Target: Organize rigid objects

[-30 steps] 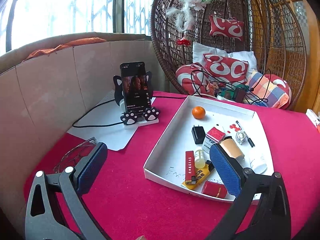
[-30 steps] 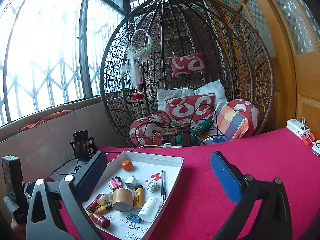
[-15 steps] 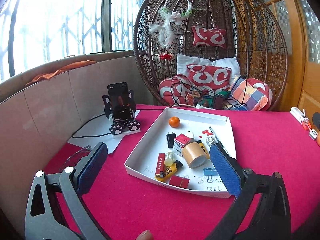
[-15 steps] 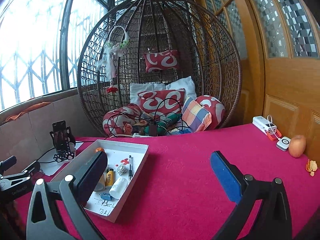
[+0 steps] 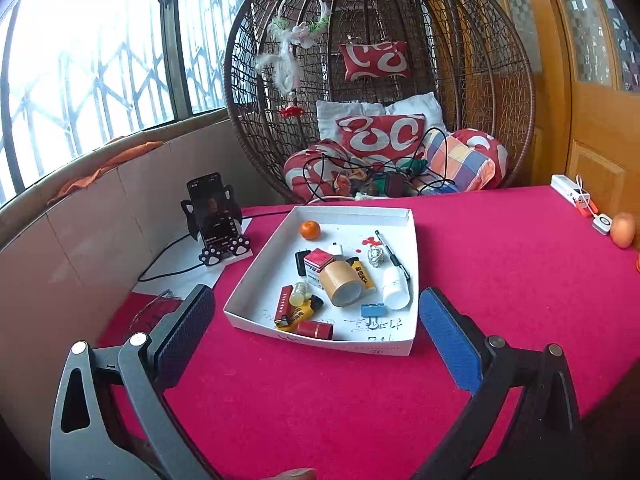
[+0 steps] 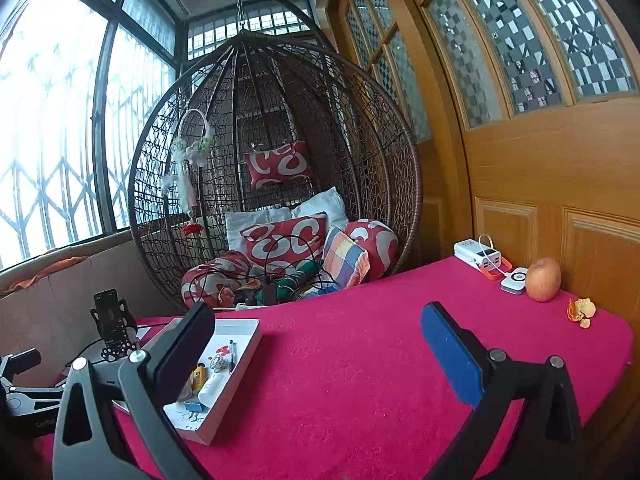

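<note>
A white tray (image 5: pixel 412 264) lies on the red cloth and holds several small items: a small orange (image 5: pixel 310 230), a tape roll (image 5: pixel 342 284), a white bottle (image 5: pixel 394 290), a pen (image 5: pixel 390 250), a blue binder clip (image 5: pixel 374 310) and a red lighter (image 5: pixel 316 329). My left gripper (image 5: pixel 312 330) hangs open in front of the tray's near edge, nothing between its fingers. In the right wrist view the tray (image 6: pixel 236 368) sits at the lower left, partly behind a finger. My right gripper (image 6: pixel 316 346) is open over bare cloth to the tray's right.
A phone on a stand (image 5: pixel 214 216) with a cable is left of the tray. A wicker hanging chair (image 5: pixel 380 100) with cushions stands behind the table. By the wooden door (image 6: pixel 560 180) lie a power bank (image 6: pixel 478 254), an apple (image 6: pixel 542 280) and orange peel (image 6: pixel 582 312).
Both grippers have pulled back and away from the tray, which now looks smaller. The right view has swung rightward, bringing the apple and door into sight. Both stay open.
</note>
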`<state>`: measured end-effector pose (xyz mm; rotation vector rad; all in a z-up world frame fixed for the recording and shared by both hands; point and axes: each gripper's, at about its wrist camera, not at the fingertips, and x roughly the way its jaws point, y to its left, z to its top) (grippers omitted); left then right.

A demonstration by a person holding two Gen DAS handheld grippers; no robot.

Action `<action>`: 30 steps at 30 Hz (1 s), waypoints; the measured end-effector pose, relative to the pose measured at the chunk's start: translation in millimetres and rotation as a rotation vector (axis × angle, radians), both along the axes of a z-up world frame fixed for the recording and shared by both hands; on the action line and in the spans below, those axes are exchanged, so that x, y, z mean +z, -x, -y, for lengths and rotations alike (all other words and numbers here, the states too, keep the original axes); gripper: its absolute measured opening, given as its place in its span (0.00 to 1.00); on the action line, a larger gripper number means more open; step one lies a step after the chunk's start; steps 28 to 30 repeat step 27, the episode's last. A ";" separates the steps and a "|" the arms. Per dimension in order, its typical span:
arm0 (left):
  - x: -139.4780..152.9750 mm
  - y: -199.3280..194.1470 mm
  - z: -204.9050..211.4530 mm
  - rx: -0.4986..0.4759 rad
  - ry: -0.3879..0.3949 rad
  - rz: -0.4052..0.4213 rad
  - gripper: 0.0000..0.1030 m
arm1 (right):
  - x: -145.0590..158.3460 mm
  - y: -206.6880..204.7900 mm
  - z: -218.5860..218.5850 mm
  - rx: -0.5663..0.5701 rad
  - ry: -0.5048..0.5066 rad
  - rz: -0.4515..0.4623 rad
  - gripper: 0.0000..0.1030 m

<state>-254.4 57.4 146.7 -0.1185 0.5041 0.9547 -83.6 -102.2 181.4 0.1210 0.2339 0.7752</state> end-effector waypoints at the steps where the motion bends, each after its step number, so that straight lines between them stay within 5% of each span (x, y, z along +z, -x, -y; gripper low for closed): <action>1: 2.0 1.6 6.2 0.001 -0.003 0.005 1.00 | 2.4 1.5 7.6 0.006 -0.024 -0.007 1.00; 12: 12.2 22.1 45.7 -0.011 -0.002 0.043 1.00 | 5.8 24.7 27.9 0.048 -0.025 -0.037 1.00; 30: 3.5 23.5 35.2 -0.025 0.038 0.043 1.00 | -4.2 21.1 21.0 0.056 0.017 -0.087 1.00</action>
